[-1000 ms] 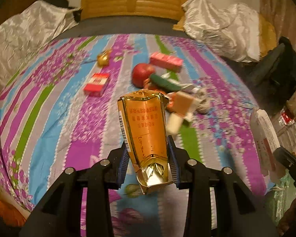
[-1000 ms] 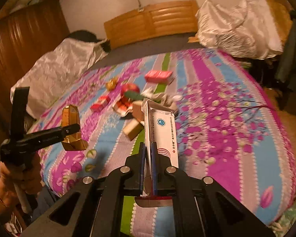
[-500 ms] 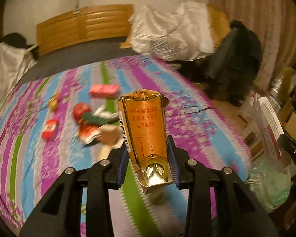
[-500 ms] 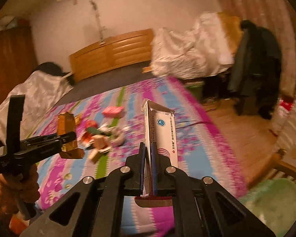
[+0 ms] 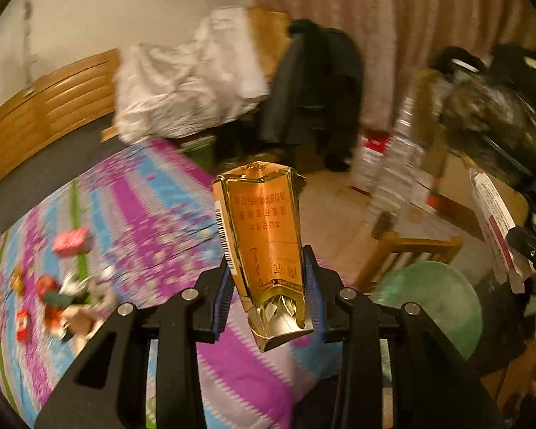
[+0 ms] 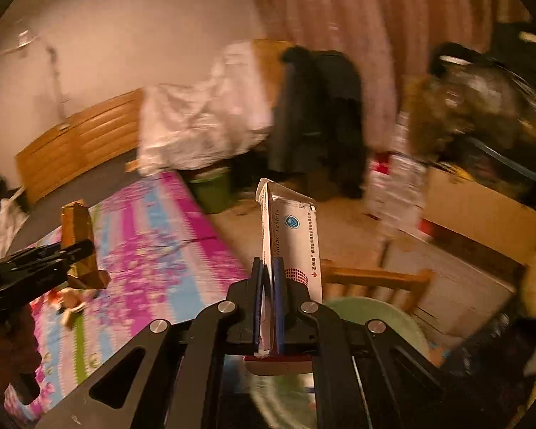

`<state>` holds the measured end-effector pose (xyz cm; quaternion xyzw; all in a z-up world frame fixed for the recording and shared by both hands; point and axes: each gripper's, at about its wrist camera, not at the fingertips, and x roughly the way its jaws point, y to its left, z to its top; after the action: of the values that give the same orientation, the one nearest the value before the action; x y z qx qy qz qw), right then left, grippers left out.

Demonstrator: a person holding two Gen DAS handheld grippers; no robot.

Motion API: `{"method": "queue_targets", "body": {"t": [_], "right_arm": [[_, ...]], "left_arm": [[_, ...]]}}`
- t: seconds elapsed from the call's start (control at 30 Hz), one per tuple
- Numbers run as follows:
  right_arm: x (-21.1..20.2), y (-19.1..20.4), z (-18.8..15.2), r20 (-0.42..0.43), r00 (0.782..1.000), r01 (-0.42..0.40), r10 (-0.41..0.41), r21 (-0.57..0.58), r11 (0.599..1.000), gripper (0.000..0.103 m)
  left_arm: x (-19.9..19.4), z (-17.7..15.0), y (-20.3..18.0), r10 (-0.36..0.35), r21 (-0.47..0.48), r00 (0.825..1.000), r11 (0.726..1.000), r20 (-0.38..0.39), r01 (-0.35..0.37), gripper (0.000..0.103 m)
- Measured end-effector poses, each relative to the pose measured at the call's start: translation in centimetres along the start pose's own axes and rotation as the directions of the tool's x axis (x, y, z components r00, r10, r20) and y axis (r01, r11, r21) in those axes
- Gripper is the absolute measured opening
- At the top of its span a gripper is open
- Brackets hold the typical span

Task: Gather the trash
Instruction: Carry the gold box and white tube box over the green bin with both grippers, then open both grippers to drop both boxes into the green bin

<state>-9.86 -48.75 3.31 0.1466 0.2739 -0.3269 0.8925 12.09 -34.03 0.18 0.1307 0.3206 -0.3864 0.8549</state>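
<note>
Two items of trash in hand, one per gripper. Item one: crumpled gold carton [image 5: 264, 250], printed in red characters, barcode along its left edge, held upright with its crushed foil end toward the camera; the left gripper [image 5: 266, 293] is clamped on its lower sides, blue pads pressing both flanks. Item two: flattened white box [image 6: 291, 243] with blue logo and red dotted band, standing on edge; the right gripper [image 6: 267, 296] is pinched nearly together on its near edge.

Remaining trash, far left on the bed: pink packet [image 5: 71, 241], red round object [image 5: 46, 284], small red-and-white pack [image 5: 23, 325], and a blurred heap of mixed wrappers [image 5: 78, 307], lying close together.

Surroundings: bedspread [image 5: 153, 221] striped purple, blue and green, at left; wooden headboard [image 5: 50, 107] far left; white bundled cloth [image 5: 182, 89] beyond the bed; dark coat [image 5: 314, 85] hanging before a pinkish curtain [image 5: 393, 18]; green round basin [image 5: 432, 304] near right, below the grippers; wooden chair frame [image 5: 407, 250] beside it; cardboard box [image 6: 482, 218] at right. Background much blurred.
</note>
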Motion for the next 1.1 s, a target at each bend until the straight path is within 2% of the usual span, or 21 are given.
{"method": "queue_targets", "body": {"t": [0.13,0.27,0.4,0.5,0.73,1.1], "right_arm": [[-0.6,-5.6,-1.2,-0.019,0.997,0.081,-0.08,0.079,0.994,0.007],[-0.2,-8.9,-2.1,-0.048,0.988,0.15,-0.146,0.106,0.983,0.007],[0.5,-11.1,-3.2,-0.091,0.983,0.172,-0.16,0.145,0.974,0.007],[1.2,-12.5,-4.2,-0.122,0.98,0.177,-0.158,0.172,0.969,0.007],[2.7,-13.0,-5.8,-0.159,0.979,0.163,-0.129,0.222,0.961,0.007],[4.4,-12.7,-6.8,-0.19,0.979,0.122,-0.074,0.256,0.959,0.007]], "left_arm": [[1.5,1.0,-4.9,-0.071,0.083,0.997,0.994,-0.011,0.071,0.035],[2.9,1.4,-9.7,-0.132,0.167,0.991,0.977,-0.032,0.135,0.035],[4.8,1.3,-14.5,-0.203,0.227,0.976,0.95,-0.08,0.216,0.035],[6.0,0.5,-16.6,-0.225,0.247,0.967,0.937,-0.121,0.249,0.035],[7.9,-1.4,-19.2,-0.232,0.276,0.954,0.92,-0.19,0.279,0.035],[8.7,-2.2,-19.4,-0.249,0.271,0.939,0.911,-0.237,0.31,0.035]]}}
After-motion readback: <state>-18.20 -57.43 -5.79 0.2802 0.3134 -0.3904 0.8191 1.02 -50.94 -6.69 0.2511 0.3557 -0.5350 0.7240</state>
